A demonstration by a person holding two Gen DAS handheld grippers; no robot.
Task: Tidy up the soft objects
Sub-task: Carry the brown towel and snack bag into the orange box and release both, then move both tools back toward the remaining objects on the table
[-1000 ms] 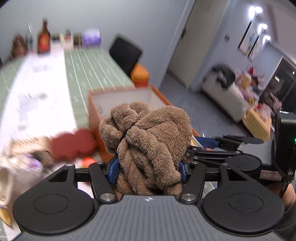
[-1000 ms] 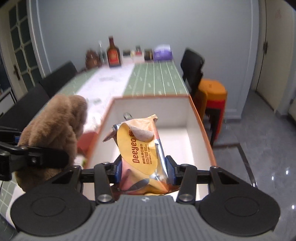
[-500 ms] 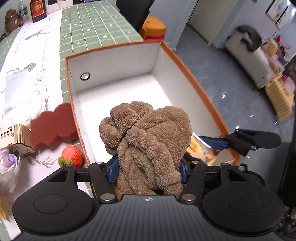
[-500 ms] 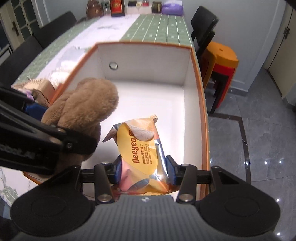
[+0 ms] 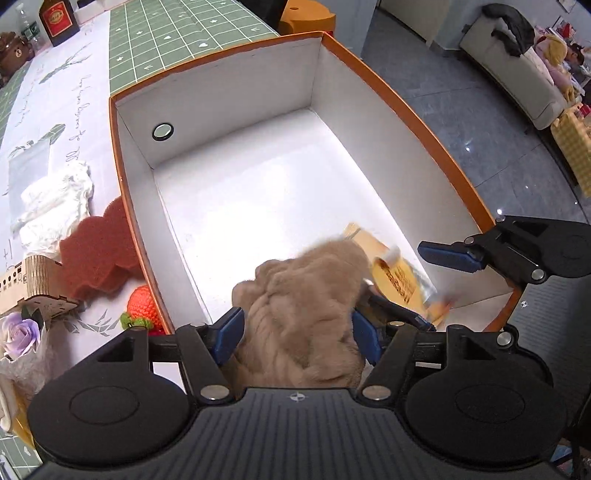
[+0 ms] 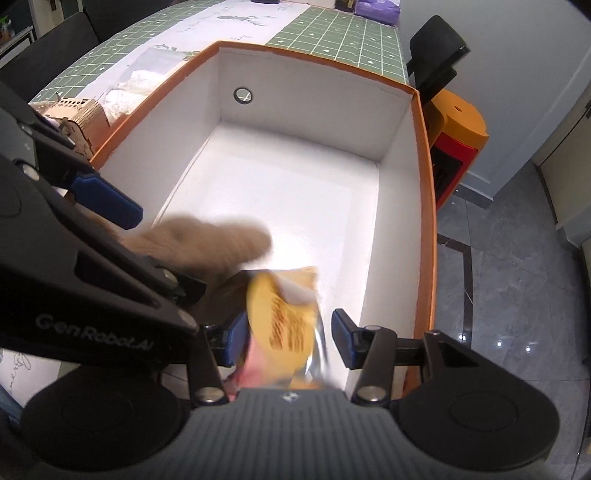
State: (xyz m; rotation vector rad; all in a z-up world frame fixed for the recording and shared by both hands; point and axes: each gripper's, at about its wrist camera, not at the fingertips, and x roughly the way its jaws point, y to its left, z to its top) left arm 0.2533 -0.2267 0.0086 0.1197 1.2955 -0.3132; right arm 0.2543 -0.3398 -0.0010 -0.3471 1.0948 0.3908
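One fluffy brown plush towel [image 5: 303, 314], blurred, between the opening jaws of the left gripper [image 5: 297, 334]. One yellow foil snack packet [image 6: 286, 328], blurred, between the right gripper's [image 6: 288, 341] opening jaws. Both over one orange-rimmed white cardboard box [image 5: 354, 110].

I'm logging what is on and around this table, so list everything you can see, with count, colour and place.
Box: 1, orange outside, white inside, at the table's edge.
Towel: 1, brown, blurred, over the box between the left jaws.
Snack packet: 1, yellow, blurred, over the box between the right jaws.
Sponge: 1, red, left of the box.
Strawberry: 1, red, beside the box.
White cloth: 1, behind the sponge.
Wooden model: 1, tan, table's left.
Flower: 1, purple, near corner.
Bottle: 1, brown, far end.
Stool: 1, orange, beyond the box.
Left gripper: jaws opening.
Right gripper: jaws opening.
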